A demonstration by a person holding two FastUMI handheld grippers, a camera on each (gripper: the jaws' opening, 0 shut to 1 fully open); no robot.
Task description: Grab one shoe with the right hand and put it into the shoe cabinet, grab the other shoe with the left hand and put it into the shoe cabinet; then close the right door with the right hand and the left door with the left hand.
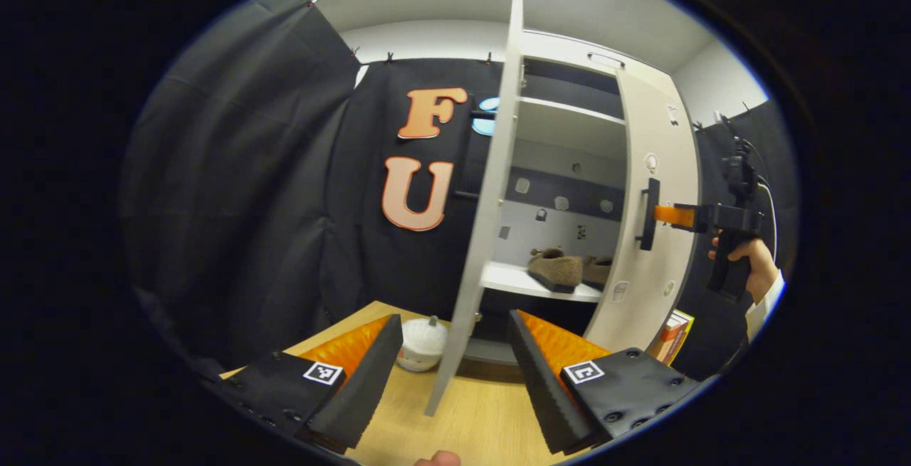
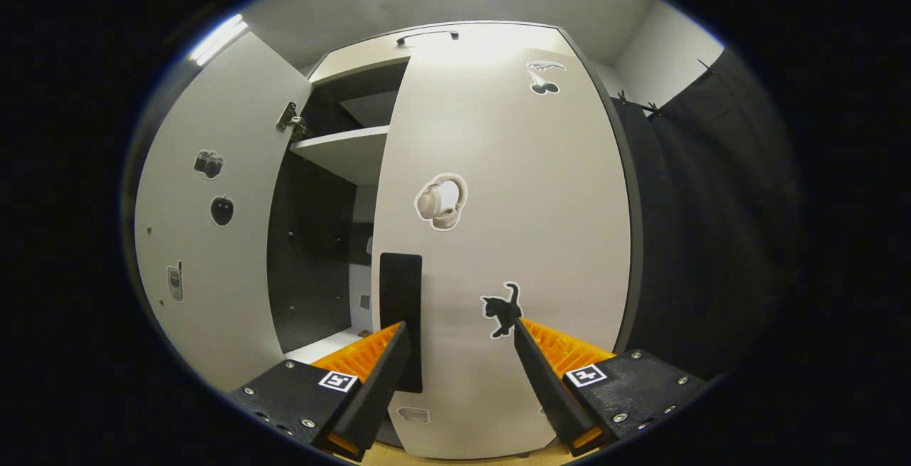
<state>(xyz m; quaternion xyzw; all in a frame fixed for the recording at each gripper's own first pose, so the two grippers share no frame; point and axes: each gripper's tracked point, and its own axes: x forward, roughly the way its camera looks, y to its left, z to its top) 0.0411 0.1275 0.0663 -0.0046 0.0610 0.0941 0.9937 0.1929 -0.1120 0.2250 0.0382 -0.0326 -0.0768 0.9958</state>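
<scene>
Left gripper: seen at the bottom of the left gripper view, jaws spread wide and holding nothing, hovering above the light wooden table.
Left door: seen edge-on at the centre of the left gripper view, standing well open; its lower edge falls between the two fingers in the picture.
White round object: set on the table at lower centre-left, just left of the left door's bottom corner.
Shoes: a brown shoe is seen lying on the white lower shelf inside the shoe cabinet, right of centre; the second shoe lies just beside it on the right, partly hidden by the right door.
Right door: seen at the right of the left gripper view, partly closed, with a dark vertical handle.
Right gripper: seen far off at the right edge of the left gripper view, held by a hand, its tips reaching the handle.
Right gripper, own view: jaws open fairly wide at the bottom of the right gripper view; the left finger lies against the handle, the other is seen over the bare door face, so nothing is clamped.
Books: seen leaning at lower right of the left gripper view, beside the cabinet's foot.
</scene>
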